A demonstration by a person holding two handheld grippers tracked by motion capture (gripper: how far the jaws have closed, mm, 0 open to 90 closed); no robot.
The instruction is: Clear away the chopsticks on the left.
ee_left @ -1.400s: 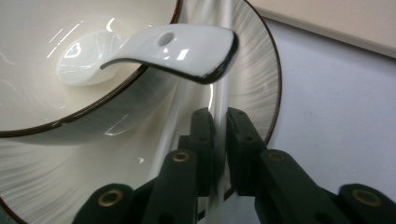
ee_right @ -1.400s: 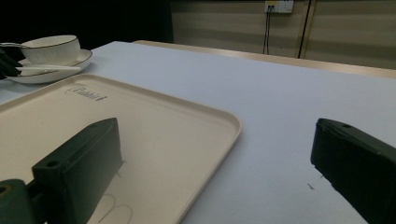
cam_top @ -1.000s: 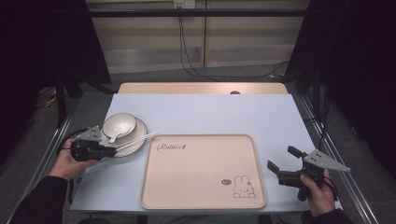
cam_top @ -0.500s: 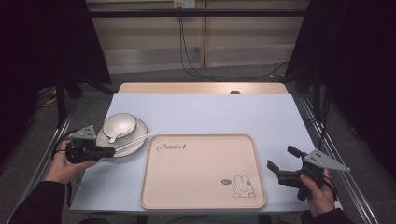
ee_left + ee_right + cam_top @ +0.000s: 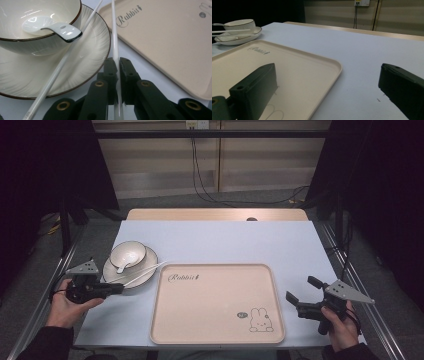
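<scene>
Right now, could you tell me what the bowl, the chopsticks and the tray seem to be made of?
The bowl looks like glazed ceramic: glossy cream surface with sharp highlights and a thin dark rim. The chopsticks are white and smooth with a shine, so ceramic or hard plastic; I cannot tell which. The tray looks like matte beige plastic, perhaps melamine: even, dull surface with printed lettering.

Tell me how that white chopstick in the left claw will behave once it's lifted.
The chopstick looks thin, straight and rigid, so it probably won't flop. Its glossy surface may slip or pivot, since the left claw pinches it near one end. Its far end lies across the plate, so it may scrape the rim.
</scene>
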